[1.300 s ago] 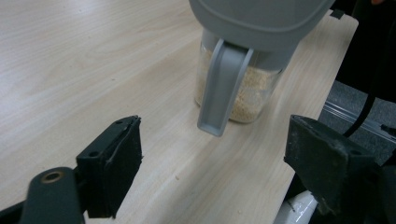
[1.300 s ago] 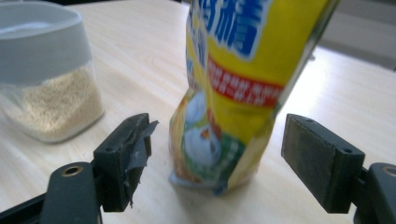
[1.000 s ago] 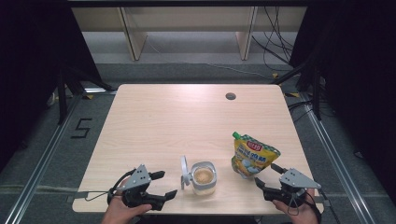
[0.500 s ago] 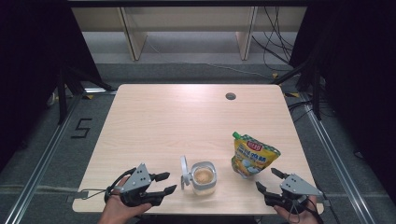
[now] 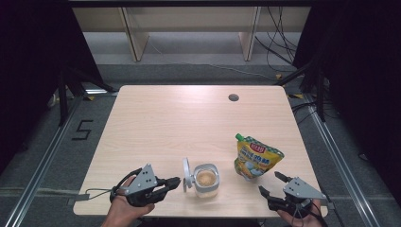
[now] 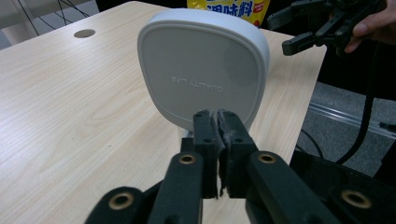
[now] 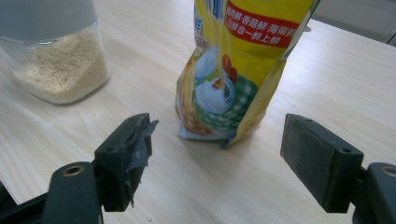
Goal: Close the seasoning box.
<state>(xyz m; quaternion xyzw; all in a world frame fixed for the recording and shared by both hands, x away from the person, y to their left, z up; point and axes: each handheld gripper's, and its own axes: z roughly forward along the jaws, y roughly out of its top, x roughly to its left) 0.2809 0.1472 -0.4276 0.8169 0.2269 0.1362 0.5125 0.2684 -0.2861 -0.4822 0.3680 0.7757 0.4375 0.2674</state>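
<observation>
High view overhead, gripper views low, sharing pouch (image 5: 255, 158)

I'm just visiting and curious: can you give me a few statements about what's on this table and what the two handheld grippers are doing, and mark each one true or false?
1. The jar holds a pale grainy powder. True.
2. The jar's white lid lies flat on the table far from the jar. False: it stands upright, flipped open at the jar's side.
3. The left gripper has its jaws closed together, with nothing between them. True; they have just been closing.
4. The right gripper is clamped on the yellow seasoning pouch. False: its jaws stand wide open, short of the pouch.
5. The pouch stands upright on the table. True.
</observation>
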